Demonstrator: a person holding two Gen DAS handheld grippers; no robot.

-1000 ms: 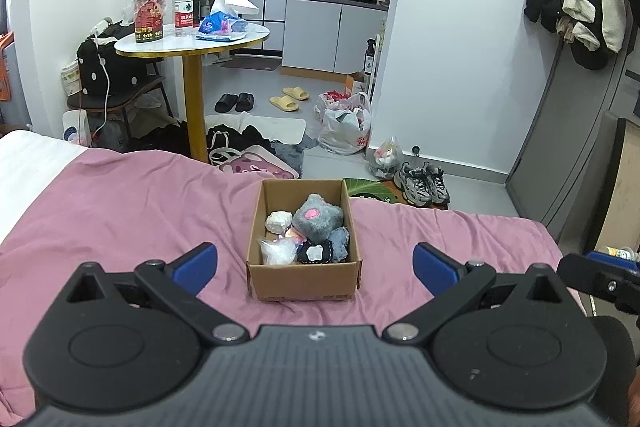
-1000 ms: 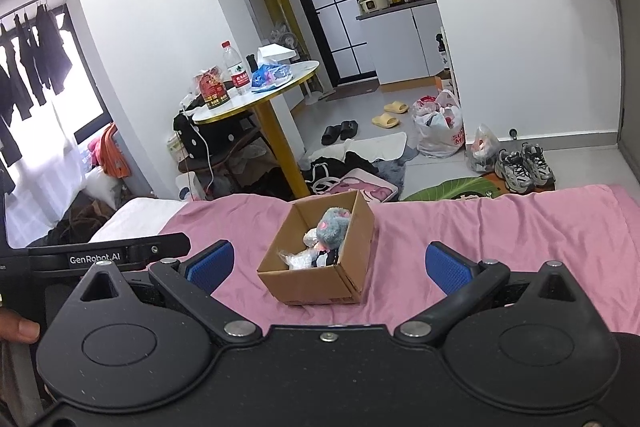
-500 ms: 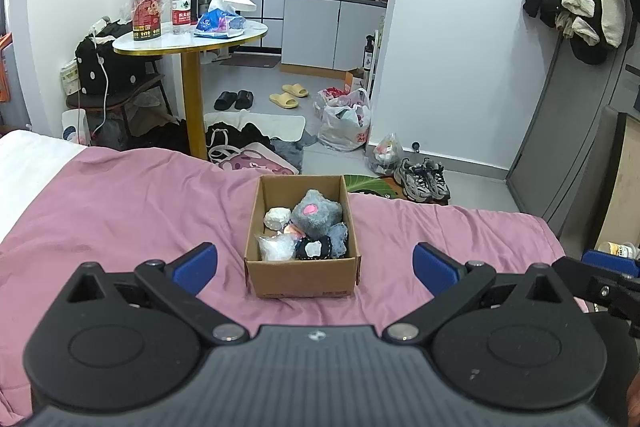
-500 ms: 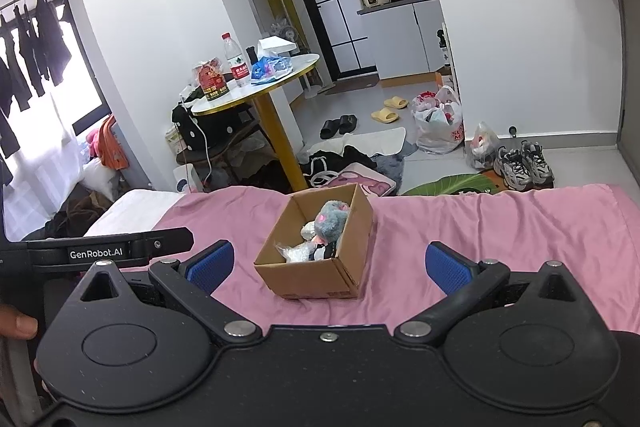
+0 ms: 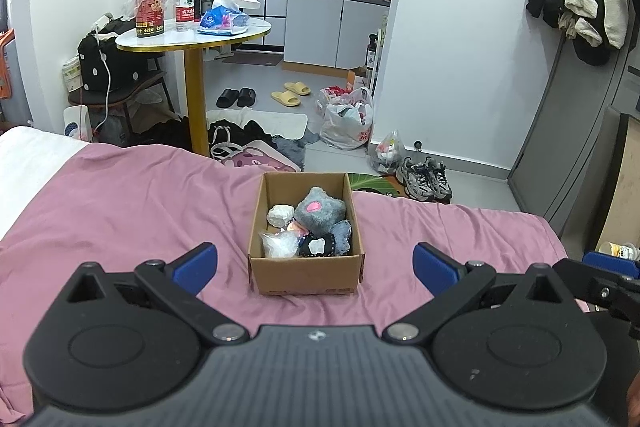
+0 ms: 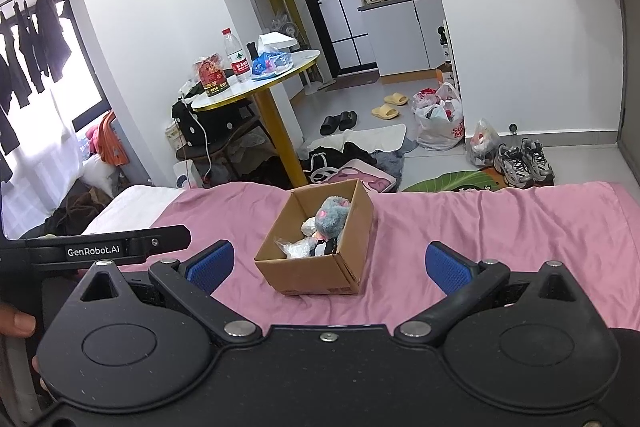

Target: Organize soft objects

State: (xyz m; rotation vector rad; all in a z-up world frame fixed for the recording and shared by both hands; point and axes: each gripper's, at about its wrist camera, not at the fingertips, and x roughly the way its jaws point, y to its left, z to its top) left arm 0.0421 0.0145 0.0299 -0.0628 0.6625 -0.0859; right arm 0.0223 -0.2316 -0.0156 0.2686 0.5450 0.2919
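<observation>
Open-topped cardboard box [image 5: 306, 269] on the pink bedspread [image 5: 120, 211], packed with a grey plush toy [image 5: 320, 211], white bundles, a black pouch. Beyond, a round table [image 5: 192, 37], shoes, bags. Left gripper [image 5: 315, 262] and right gripper [image 6: 327, 264] spread wide, empty, near side of box.

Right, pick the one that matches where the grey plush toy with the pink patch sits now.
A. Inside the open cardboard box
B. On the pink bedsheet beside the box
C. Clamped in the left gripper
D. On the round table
A. The grey plush toy lies inside the open cardboard box on top of the other soft items, while the left gripper and right gripper are both open and empty, short of the box.
</observation>
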